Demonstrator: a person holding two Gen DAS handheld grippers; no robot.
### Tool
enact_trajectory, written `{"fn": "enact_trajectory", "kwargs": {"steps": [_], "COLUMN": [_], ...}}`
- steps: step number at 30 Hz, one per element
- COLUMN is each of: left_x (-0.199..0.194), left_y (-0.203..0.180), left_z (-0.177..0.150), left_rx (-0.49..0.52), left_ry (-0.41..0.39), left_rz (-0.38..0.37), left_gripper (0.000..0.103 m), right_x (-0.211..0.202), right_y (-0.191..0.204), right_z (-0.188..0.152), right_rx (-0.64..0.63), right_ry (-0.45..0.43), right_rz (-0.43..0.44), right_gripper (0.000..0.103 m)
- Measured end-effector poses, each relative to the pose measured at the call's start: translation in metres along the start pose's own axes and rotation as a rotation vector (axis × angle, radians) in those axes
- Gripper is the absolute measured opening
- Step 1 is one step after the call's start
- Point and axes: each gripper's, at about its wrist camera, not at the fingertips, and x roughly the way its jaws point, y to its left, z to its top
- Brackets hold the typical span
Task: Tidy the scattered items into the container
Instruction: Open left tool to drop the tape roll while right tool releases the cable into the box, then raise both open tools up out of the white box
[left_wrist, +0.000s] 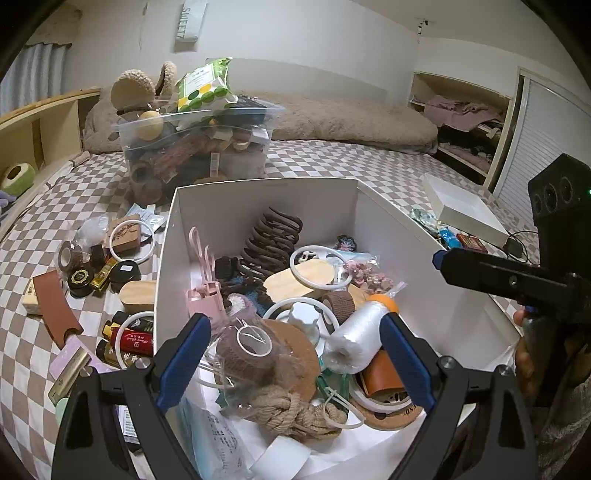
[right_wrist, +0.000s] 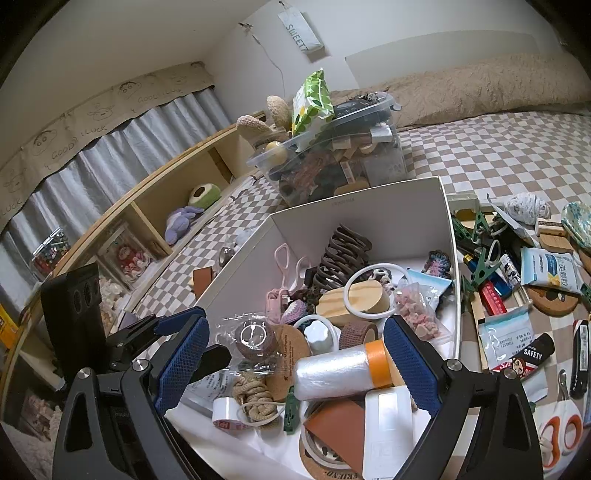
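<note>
Both grippers, left gripper (left_wrist: 295, 354) and right gripper (right_wrist: 295, 363), were held wide and empty above the heaped white box (left_wrist: 258, 199); scattered lighters (left_wrist: 129, 338) beside it could be missed.

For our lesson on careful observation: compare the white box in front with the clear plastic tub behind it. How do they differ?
The white box has solid walls and is only partly filled; the clear tub is see-through and heaped above its rim, with a green packet on top. The box stands nearer to the grippers, the tub farther back. Both sit on the checked bedspread and hold small household bits.
</note>
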Motion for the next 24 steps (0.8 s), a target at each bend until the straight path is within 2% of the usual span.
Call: {"fn": "enact_trajectory", "kwargs": {"steps": [14, 23, 24], "left_x": [0.0005, -0.0016, -0.0019], "left_y": [0.0037, 0.0097, 0.0098], "left_z": [0.0002, -0.0005, -0.0007], "left_rx": [-0.018, -0.038, -0.037], "left_ry": [-0.001, -0.021, -0.023], "left_rz": [0.013, 0.060, 0.065], "left_gripper": [0.093, 0.093, 0.094], "right_x": [0.0019, -0.0017, -0.0025], "right_y": [-0.0005, 0.0024, 0.0020], "right_z": [-0.0030, -0.0043, -0.0041], "right_rx": [-0.002, -0.031, -0.031], "right_ry": [0.004, -0.010, -0.014], "right_rz": [-0.012, -0.090, -0.099], "right_gripper": [0.095, 0.096, 0.099]}}
